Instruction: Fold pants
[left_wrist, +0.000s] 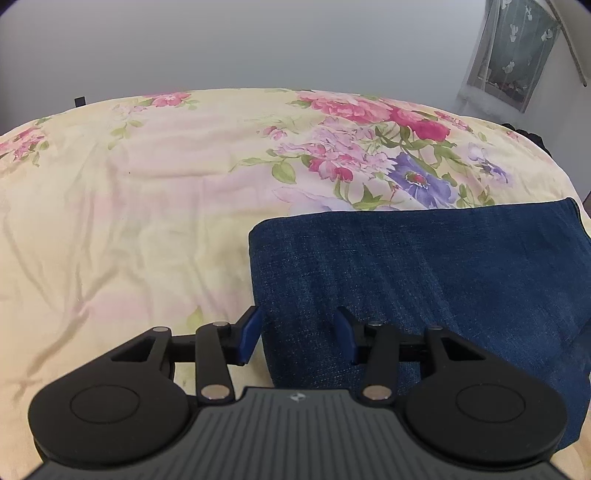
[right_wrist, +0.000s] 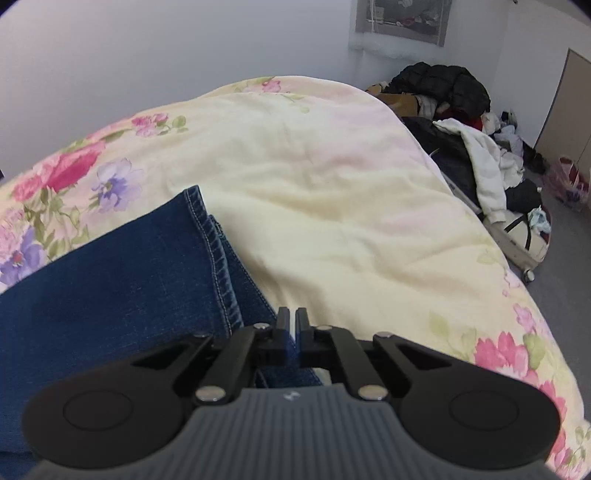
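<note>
The dark blue denim pants lie on a bed covered with a pale yellow floral quilt, and they already look folded at least once: the left wrist view shows a neat, rounded fold edge and a compact rectangular slab, while the right wrist view shows stitched leg hems stacked one over the other. The left gripper has its fingers about half apart, straddling the near corner of the folded end without pressing on it. The right gripper has its fingers nearly together right at the edge of the denim by the hems; whether a thin layer of cloth is pinched between them I cannot tell. By my judgement, at least one more fold is left, with some smoothing afterwards.
</note>
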